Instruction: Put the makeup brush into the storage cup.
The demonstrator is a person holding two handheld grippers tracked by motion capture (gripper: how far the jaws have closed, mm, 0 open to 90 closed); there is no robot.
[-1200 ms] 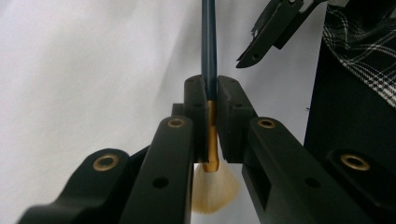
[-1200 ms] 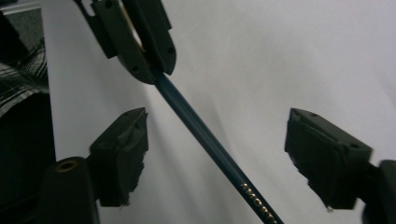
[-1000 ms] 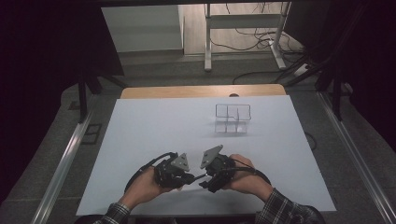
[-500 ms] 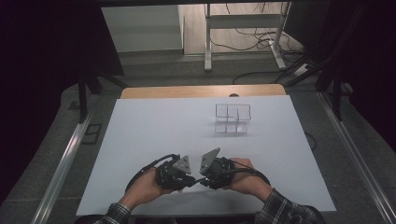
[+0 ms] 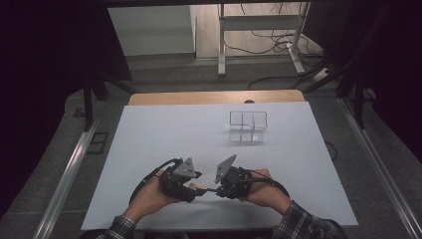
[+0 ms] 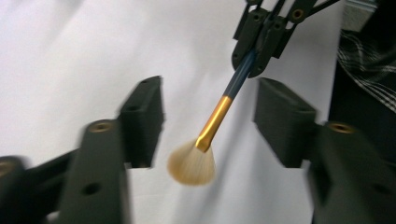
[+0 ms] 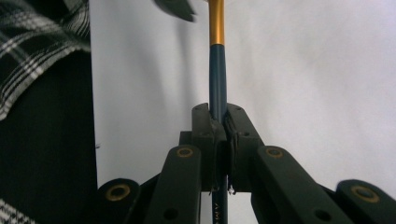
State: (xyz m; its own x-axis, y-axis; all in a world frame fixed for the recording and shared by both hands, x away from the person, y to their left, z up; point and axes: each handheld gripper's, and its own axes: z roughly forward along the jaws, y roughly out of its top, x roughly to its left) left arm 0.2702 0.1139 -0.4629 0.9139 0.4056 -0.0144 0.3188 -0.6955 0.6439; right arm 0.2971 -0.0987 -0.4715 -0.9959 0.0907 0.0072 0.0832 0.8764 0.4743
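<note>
The right gripper [image 7: 218, 128] is clamped on the dark blue handle of a makeup brush [image 6: 212, 128]. Its jaws have just been closing, and the pads now pinch the handle. The left gripper [image 6: 208, 123] has just been opening; its jaws stand apart on either side of the brush's gold ferrule and tan bristles, touching neither. Both hover close together, low over the near edge of the white table [image 5: 164, 134]. A clear divided organizer [image 5: 248, 126] stands well apart, farther back. The grip looks narrow, so the brush may pivot or slip, and the open left jaws could snag the bristles.
</note>
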